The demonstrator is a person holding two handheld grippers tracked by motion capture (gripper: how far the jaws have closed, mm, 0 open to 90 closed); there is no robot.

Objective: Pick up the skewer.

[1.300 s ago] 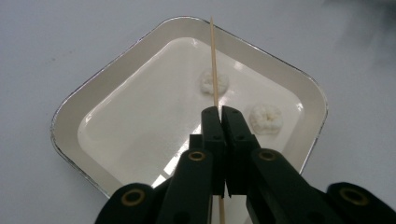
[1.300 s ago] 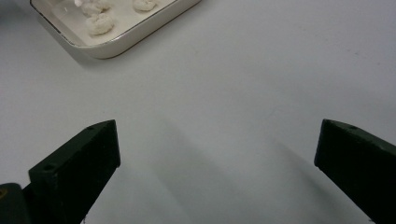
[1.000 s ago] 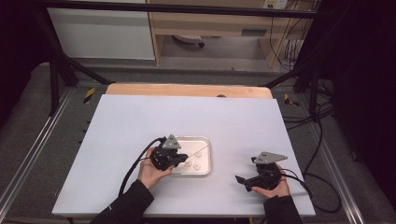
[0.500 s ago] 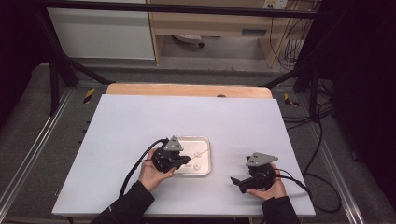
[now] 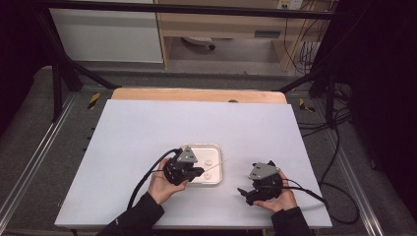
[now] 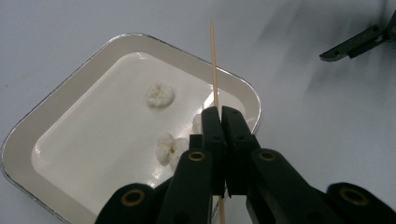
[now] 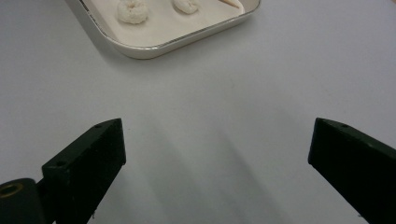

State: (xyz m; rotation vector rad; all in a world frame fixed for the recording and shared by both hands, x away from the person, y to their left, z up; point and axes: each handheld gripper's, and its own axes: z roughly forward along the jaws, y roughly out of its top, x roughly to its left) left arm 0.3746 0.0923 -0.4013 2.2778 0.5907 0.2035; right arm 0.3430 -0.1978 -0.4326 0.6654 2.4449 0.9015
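Note:
A small white tray (image 5: 216,150) (image 6: 60,112) (image 7: 140,46) lies on the table a little in front of its middle, with popcorn pieces (image 6: 160,94) (image 7: 132,10) inside. My left gripper (image 5: 196,172) (image 6: 220,122) hangs over the tray's near left part, shut on a thin wooden skewer (image 6: 215,60) (image 5: 220,164) that points out past the tray's rim. One popcorn piece (image 6: 169,147) sits just left of the jaws. My right gripper (image 5: 244,192) (image 7: 217,140) rests to the right of the tray, open, with bare table between its jaws.
The white table top (image 5: 147,132) has free room to the left and behind the tray. A wooden strip (image 5: 196,94) runs along the far edge. Cables (image 5: 339,196) trail off the right side onto the floor.
My right gripper has shifted left, closer to the tray. The left gripper with the skewer has barely moved over the tray.

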